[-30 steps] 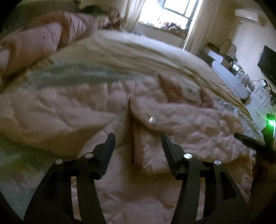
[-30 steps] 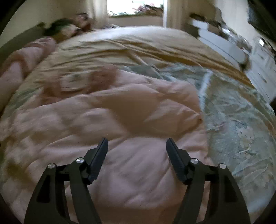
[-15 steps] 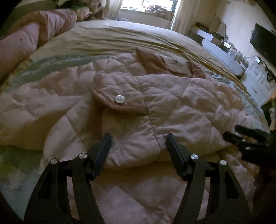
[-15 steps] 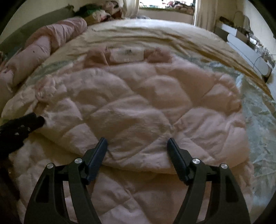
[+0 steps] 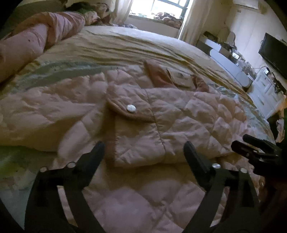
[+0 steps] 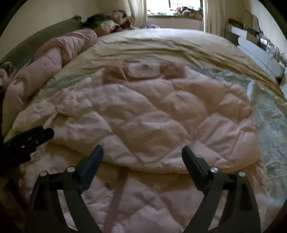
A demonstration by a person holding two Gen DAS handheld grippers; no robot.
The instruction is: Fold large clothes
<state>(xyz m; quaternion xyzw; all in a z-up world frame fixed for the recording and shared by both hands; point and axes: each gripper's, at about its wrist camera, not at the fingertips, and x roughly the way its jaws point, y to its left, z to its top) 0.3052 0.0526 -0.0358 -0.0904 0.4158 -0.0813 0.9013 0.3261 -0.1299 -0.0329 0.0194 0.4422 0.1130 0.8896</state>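
Observation:
A pale pink quilted jacket (image 5: 179, 114) lies spread on the bed, its sides folded in over the middle, a pocket flap with a silver snap (image 5: 131, 108) facing up and the collar (image 5: 161, 77) at the far end. It also fills the right wrist view (image 6: 143, 121). My left gripper (image 5: 143, 148) is open and empty, hovering above the near folded edge. My right gripper (image 6: 142, 152) is open and empty above the near edge too. Each gripper shows in the other's view, the right one (image 5: 254, 148) at the right and the left one (image 6: 30, 139) at the left.
The bed (image 6: 161, 44) has a tan sheet and a floral cover (image 6: 272, 111). A rolled pink duvet (image 6: 53, 59) lies along the left side. White furniture (image 5: 233, 66) and a dark TV (image 5: 274, 53) stand to the right, a window (image 5: 161, 9) behind.
Both grippers have drawn back toward me from the jacket. The jacket's folded sides now lie flat and more of the bed shows.

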